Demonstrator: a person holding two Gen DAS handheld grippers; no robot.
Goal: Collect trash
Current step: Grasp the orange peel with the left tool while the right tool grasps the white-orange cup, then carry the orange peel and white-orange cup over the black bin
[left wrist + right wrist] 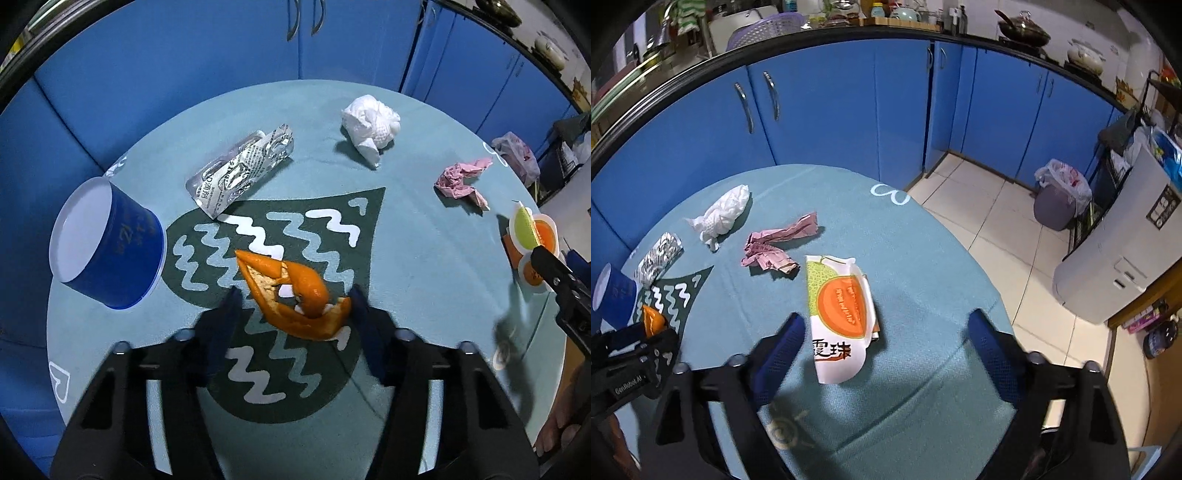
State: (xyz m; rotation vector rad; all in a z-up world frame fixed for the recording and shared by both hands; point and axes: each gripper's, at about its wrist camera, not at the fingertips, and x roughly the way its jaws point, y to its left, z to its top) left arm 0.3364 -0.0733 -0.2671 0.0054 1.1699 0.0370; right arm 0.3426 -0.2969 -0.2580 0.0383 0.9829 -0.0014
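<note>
Two Tongs Straddle Their First Scraps

Left tongs (pixel 293 301) bracket the orange peel (pixel 291 295), one finger brushing its edge, no grip yet. Right tongs (pixel 886 325) stand open around the melon wrapper (pixel 840 314). Pickup is the step in hand; next, each pair likely must close squarely. Farther across the surface (pixel 923 258) wait the blue cup (pixel 107 243), blister pack (pixel 240 170), pink paper (pixel 461 179) and white tissue (pixel 369 127).

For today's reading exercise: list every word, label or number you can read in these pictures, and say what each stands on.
"GenRobot.AI": on the left gripper body, right wrist view.
"霞珠": on the melon wrapper.
Smaller print on the wrapper's orange slice: too small to read.
Print on the blister pack: blurred.
Gold writing on the blue cup: unreadable.
</note>
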